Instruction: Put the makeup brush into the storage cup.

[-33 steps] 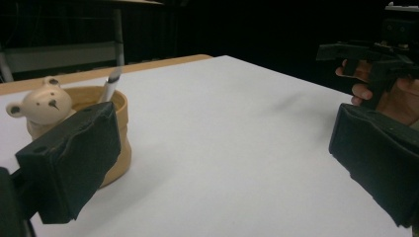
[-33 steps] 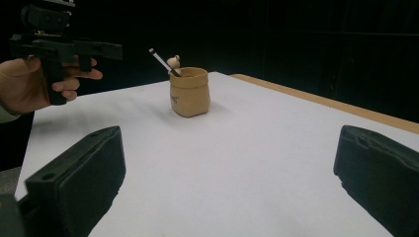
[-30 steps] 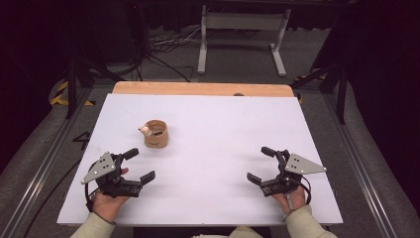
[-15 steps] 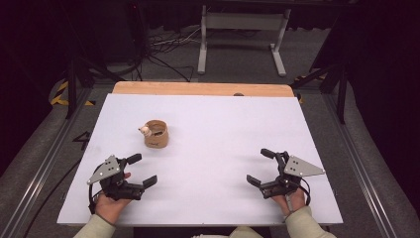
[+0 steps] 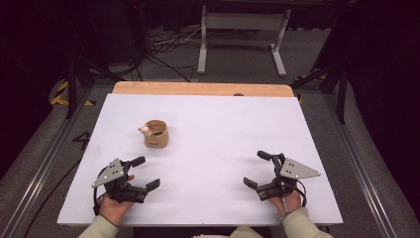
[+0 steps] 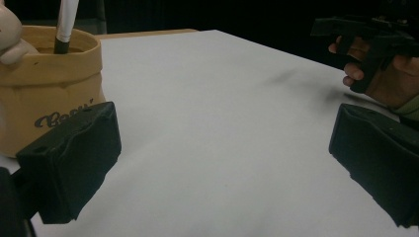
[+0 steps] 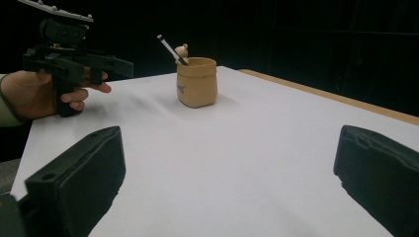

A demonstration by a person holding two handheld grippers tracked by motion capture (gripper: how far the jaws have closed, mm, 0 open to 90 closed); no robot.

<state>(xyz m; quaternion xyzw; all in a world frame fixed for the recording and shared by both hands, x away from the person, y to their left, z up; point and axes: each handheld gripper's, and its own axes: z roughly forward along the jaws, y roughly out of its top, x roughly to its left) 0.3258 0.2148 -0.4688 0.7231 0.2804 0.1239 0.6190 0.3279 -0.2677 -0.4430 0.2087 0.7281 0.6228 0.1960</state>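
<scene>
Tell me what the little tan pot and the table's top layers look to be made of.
The tan pot: probably glazed ceramic shaped like a crumpled paper bag, judging by its soft sheen, thick rolled rim and printed script; paper cannot be ruled out. The white sheet: matte, smooth and uniform, likely laminate or plastic board. The far strip beneath it: light wood, by its warm grain-coloured edge.

The left edge of the left gripper view is cutting off the cup (image 6: 47,103) and the little figure (image 6: 10,32) on its rim. The writing on the cup is showing only partly.
</scene>
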